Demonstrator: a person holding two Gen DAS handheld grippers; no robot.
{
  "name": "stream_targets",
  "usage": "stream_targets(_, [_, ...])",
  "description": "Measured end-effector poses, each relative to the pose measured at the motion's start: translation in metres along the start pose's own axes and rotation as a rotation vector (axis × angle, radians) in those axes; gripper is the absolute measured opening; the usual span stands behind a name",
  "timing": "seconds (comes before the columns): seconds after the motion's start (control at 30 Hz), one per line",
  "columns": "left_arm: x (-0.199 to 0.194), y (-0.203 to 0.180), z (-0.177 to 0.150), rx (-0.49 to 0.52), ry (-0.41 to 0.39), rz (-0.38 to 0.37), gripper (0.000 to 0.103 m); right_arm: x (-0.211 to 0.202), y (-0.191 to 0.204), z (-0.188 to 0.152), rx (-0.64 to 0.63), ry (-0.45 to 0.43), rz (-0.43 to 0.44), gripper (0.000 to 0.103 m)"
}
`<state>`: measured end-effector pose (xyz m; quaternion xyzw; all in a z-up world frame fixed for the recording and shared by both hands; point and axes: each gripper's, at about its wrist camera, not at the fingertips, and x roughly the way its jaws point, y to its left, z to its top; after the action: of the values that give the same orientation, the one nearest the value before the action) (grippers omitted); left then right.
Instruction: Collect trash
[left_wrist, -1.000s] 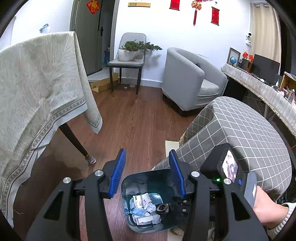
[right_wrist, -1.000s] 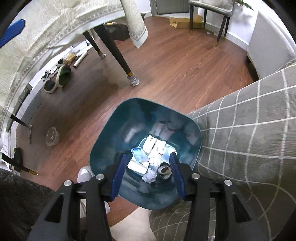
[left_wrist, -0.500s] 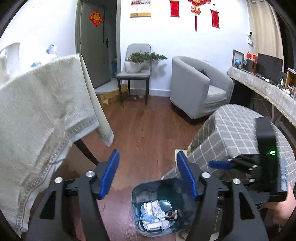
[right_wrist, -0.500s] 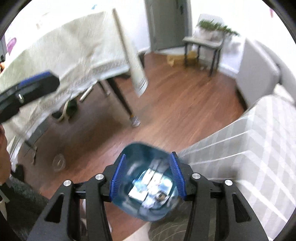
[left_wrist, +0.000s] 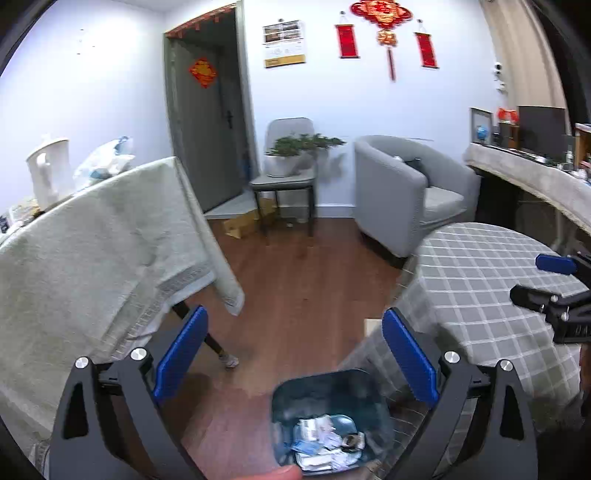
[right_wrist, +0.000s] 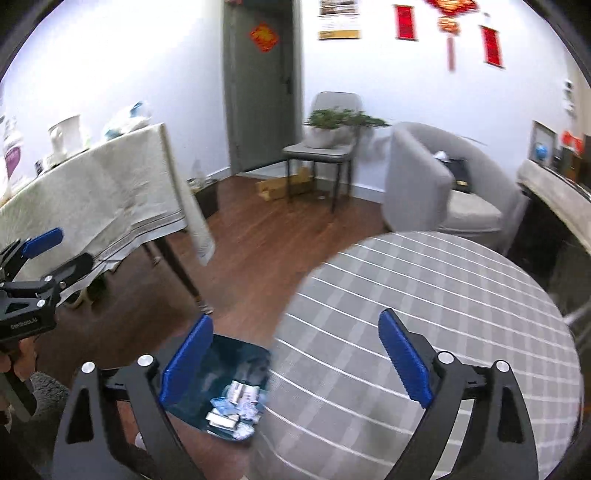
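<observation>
A dark teal trash bin (left_wrist: 325, 391) stands on the wood floor between the two tables, with crumpled paper and wrappers (left_wrist: 325, 443) at its bottom. It also shows in the right wrist view (right_wrist: 225, 373). My left gripper (left_wrist: 291, 354) is open and empty, held high above the bin. My right gripper (right_wrist: 295, 362) is open and empty, over the edge of the round checked table (right_wrist: 424, 314). The right gripper's fingers (left_wrist: 554, 264) show at the right edge of the left wrist view. The left gripper (right_wrist: 40, 240) shows at the left edge of the right wrist view.
A table with a beige cloth (left_wrist: 92, 240) stands at the left, with a white jug (left_wrist: 48, 170) and bags on it. A grey armchair (left_wrist: 406, 192), a chair holding a potted plant (left_wrist: 291, 158) and a door (left_wrist: 207, 122) are behind. A counter (left_wrist: 535, 177) runs along the right.
Both grippers have risen away from the bin and tilted up toward the room. Their jaws have opened wider. The bin now looks smaller and lower in both views.
</observation>
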<state>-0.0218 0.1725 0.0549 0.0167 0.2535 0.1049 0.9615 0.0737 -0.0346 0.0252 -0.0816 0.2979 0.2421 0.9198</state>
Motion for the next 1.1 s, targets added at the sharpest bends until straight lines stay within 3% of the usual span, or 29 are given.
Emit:
stream_targets(0.1, [-0.011,-0.012,-0.007,0.021,-0.004,-0.040,0.099,-0.026,-0.027,-0.016,0.047,-0.026,-0.055,0.099])
stream_targets(0.27, [-0.026,-0.028,-0.018,0.035,0.001,-0.031,0.099,-0.080,-0.068,-0.043,0.139,-0.095,-0.137,0.099])
stream_targets(0.47, [-0.039,-0.040,-0.031,0.014,-0.002,-0.063,0.099,-0.131,-0.084,-0.075,0.140,-0.142,-0.199,0.099])
stream_targets(0.77, [-0.050,-0.041,-0.065,0.001,0.020,-0.054,0.099,-0.135,-0.080,-0.110,0.127,-0.128,-0.190,0.100])
stream_targets(1.1, [-0.045,-0.035,-0.075,-0.029,0.044,-0.038,0.099,-0.137,-0.072,-0.112,0.102,-0.146,-0.139,0.100])
